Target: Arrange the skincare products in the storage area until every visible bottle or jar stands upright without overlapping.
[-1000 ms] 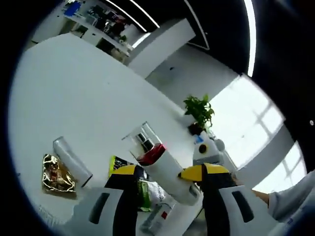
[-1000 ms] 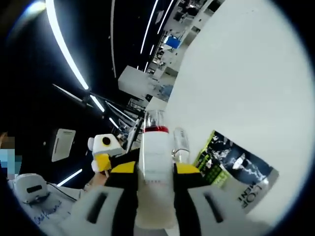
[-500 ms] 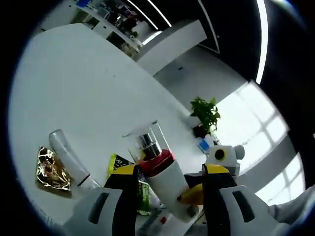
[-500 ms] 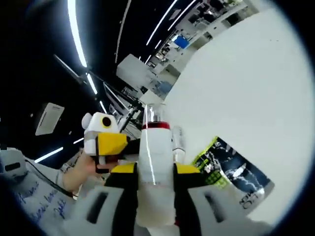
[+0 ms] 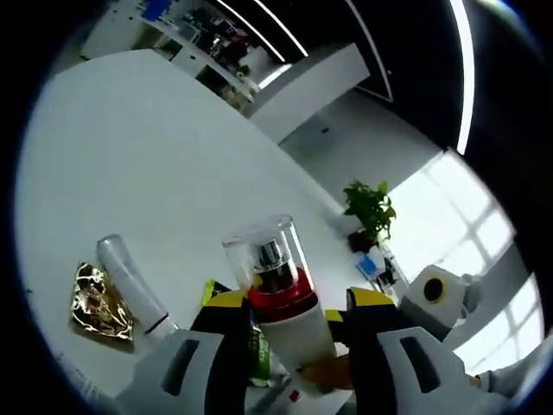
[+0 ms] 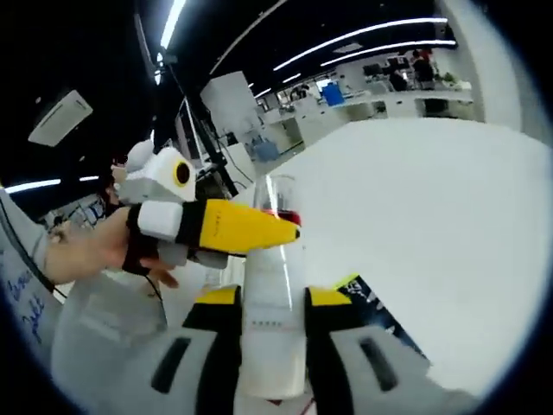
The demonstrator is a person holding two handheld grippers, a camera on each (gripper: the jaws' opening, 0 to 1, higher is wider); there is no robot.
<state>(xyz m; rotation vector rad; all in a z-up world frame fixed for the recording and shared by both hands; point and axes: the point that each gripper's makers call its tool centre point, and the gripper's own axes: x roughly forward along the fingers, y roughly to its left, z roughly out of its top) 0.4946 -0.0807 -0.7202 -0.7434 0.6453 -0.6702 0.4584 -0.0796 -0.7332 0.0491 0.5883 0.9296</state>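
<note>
Two grippers, left (image 5: 289, 313) & right (image 6: 262, 298), are clamped on one white pump bottle (image 5: 281, 298) w/ clear cap, held above table (image 5: 130, 164).

Pump bottle (image 5: 281, 298) sits between left gripper (image 5: 289, 313) jaws, above the table (image 5: 130, 181). Relative to bottle in left gripper view: tube (image 5: 131, 285) lies on table to its left, foil sachet (image 5: 99, 303) touching tube's far-left side, green packet (image 5: 257, 346) just behind bottle's base. Potted plant (image 5: 370, 207) well beyond, upper right. Right gripper view: bottle between right gripper (image 6: 270, 303) jaws, packet (image 6: 380, 316) to its right on table.
</note>
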